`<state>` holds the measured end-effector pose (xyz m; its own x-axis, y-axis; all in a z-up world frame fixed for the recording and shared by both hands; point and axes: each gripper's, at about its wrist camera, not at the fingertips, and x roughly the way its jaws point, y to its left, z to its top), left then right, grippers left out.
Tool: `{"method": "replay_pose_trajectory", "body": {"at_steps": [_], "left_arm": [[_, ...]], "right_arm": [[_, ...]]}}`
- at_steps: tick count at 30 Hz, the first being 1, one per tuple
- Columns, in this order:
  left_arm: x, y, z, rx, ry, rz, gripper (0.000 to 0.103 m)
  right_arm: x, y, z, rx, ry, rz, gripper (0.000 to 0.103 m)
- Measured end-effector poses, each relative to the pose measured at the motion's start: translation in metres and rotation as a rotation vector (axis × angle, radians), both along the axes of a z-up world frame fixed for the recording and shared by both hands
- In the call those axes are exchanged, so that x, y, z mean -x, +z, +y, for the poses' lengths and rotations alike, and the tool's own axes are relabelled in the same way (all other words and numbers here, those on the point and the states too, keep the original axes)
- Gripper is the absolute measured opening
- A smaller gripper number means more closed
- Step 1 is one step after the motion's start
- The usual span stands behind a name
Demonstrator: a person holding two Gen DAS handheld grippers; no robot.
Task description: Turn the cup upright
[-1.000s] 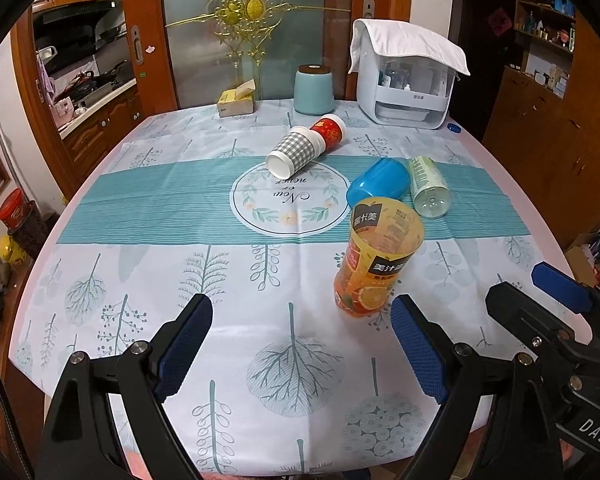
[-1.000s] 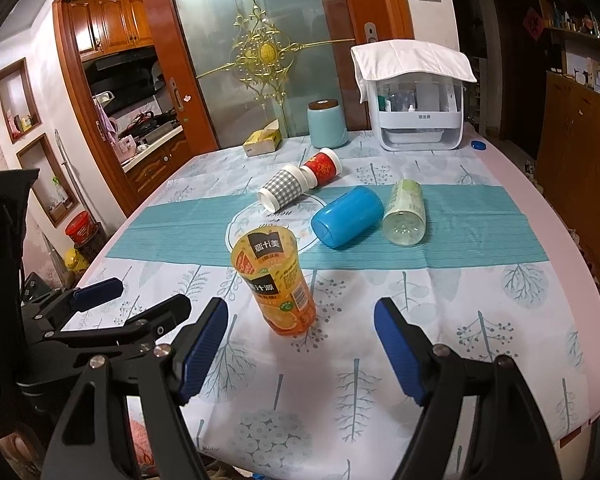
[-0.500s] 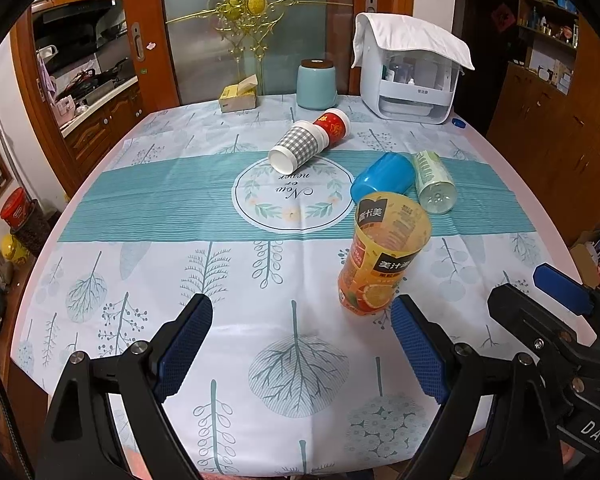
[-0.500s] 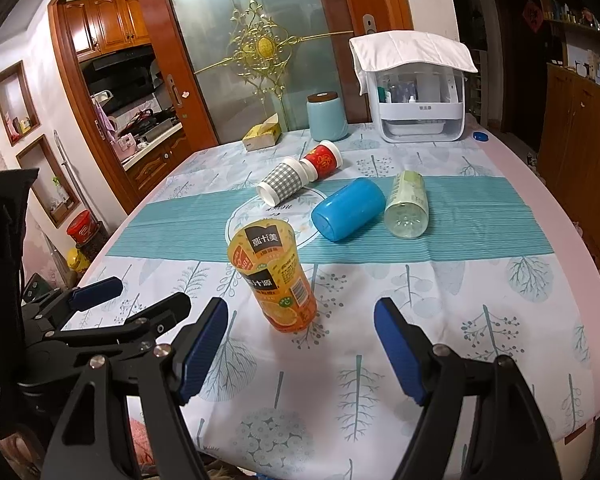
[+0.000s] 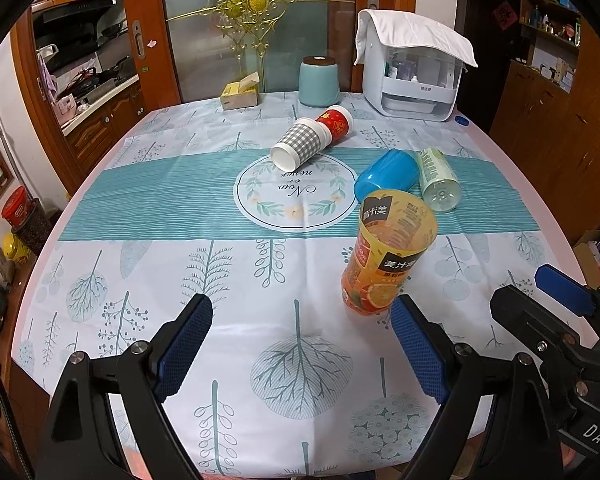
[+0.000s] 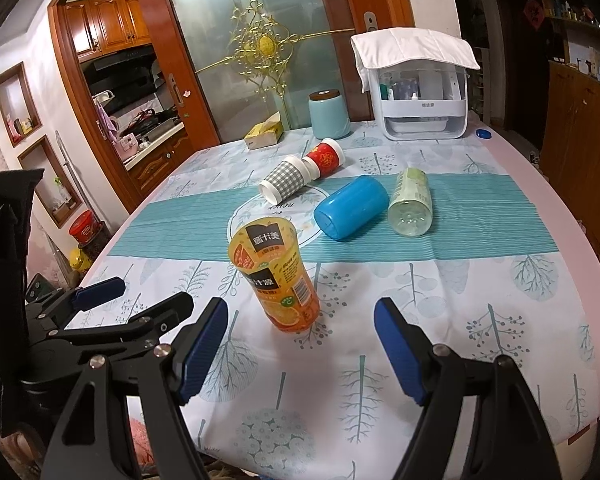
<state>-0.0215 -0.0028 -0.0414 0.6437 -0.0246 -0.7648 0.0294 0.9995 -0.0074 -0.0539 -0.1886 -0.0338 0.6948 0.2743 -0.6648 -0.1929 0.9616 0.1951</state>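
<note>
An orange juice cup (image 5: 388, 252) (image 6: 276, 276) stands upright on the tablecloth, mouth up. Behind it a blue cup (image 5: 386, 174) (image 6: 350, 206), a clear green-labelled cup (image 5: 438, 180) (image 6: 410, 204), a grey checked cup (image 5: 298, 144) (image 6: 284, 180) and a red cup (image 5: 338, 122) (image 6: 324, 158) lie on their sides. My left gripper (image 5: 300, 346) is open and empty, low over the near table, left of the orange cup. My right gripper (image 6: 300, 344) is open and empty, just in front of the orange cup. It also shows in the left wrist view (image 5: 556, 300).
A teal canister (image 5: 318, 80), a yellow tissue box (image 5: 240, 92) and a white towel-covered organiser (image 5: 416, 76) stand at the table's far edge. A small blue cap (image 5: 461, 120) lies beside the organiser. A kitchen doorway is at the left, wooden cabinets at the right.
Both grippers have drawn back a little from the table; the view has shifted slightly. The cups have not moved.
</note>
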Motion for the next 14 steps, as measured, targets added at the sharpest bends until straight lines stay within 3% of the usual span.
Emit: {"method": "replay_pose_trajectory", "body": {"at_steps": [14], "left_arm": [[-0.0023,-0.0058,0.002,0.002,0.008,0.017,0.09]], "right_arm": [[-0.0043,-0.009,0.0001,-0.007,0.002,0.018,0.076]]}}
